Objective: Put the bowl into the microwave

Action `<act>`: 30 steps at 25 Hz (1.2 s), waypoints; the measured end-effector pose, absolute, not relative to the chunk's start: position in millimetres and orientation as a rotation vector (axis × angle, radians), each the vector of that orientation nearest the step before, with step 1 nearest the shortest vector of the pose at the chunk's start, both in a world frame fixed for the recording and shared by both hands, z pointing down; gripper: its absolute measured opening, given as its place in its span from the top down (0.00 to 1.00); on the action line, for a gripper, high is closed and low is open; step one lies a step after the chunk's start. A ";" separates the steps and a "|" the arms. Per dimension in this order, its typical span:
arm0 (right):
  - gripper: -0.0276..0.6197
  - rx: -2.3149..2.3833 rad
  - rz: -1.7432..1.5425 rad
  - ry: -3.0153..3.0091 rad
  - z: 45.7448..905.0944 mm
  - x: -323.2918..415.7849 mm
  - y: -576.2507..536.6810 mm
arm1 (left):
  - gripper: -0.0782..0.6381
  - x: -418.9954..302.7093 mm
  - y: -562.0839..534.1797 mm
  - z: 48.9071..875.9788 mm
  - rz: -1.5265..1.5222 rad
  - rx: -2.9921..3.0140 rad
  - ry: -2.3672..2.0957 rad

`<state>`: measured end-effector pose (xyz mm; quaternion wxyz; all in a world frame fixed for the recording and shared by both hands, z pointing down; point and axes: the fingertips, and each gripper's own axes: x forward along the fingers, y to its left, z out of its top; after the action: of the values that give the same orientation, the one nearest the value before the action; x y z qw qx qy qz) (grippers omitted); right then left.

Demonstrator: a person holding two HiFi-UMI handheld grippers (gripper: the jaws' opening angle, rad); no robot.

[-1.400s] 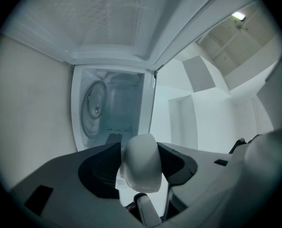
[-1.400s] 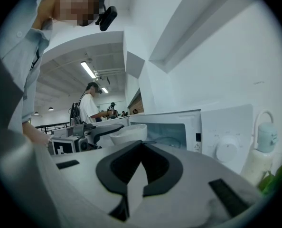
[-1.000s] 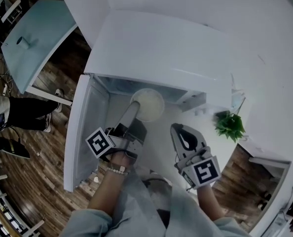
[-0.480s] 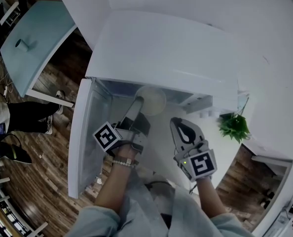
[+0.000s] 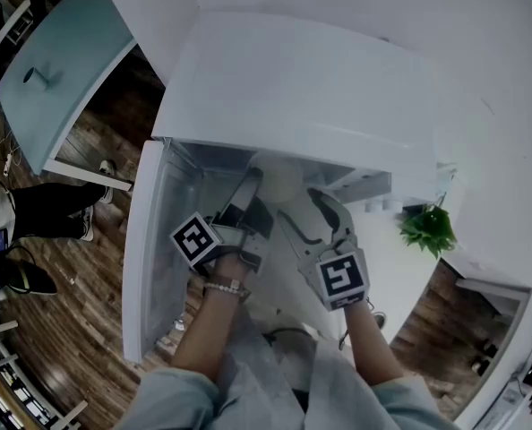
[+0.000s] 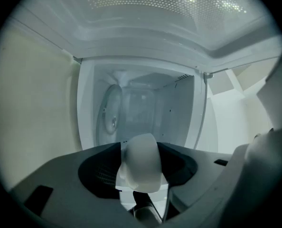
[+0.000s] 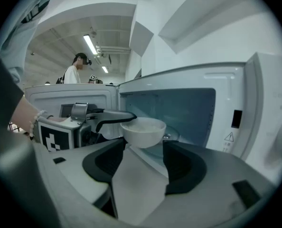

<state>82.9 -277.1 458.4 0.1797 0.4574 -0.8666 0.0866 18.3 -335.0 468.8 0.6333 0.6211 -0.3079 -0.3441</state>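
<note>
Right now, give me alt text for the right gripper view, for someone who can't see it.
The left gripper holds a white bowl by its rim at the mouth of the open microwave. In the foreground the right gripper has its jaws opening, with nothing pressed between them; the bowl hangs just beyond their tips.
</note>
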 end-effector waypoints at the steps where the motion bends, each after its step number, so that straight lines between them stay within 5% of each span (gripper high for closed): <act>1: 0.55 1.288 0.258 -2.451 460.5 80.4 -279.2 | 0.58 18.5 -335.3 469.5 -0.788 1.418 -0.704; 6: 0.49 1.286 0.345 -2.496 467.4 68.0 -290.3 | 0.58 18.1 -336.4 472.8 -0.777 1.419 -0.711; 30: 0.50 1.285 0.493 -2.402 509.4 64.9 -312.5 | 0.58 16.3 -349.7 514.2 -0.668 1.368 -0.785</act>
<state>64.9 -312.5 509.4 0.1857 0.4560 -0.8526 0.1752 16.3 -349.7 514.2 0.6550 0.6036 -0.3462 -0.2947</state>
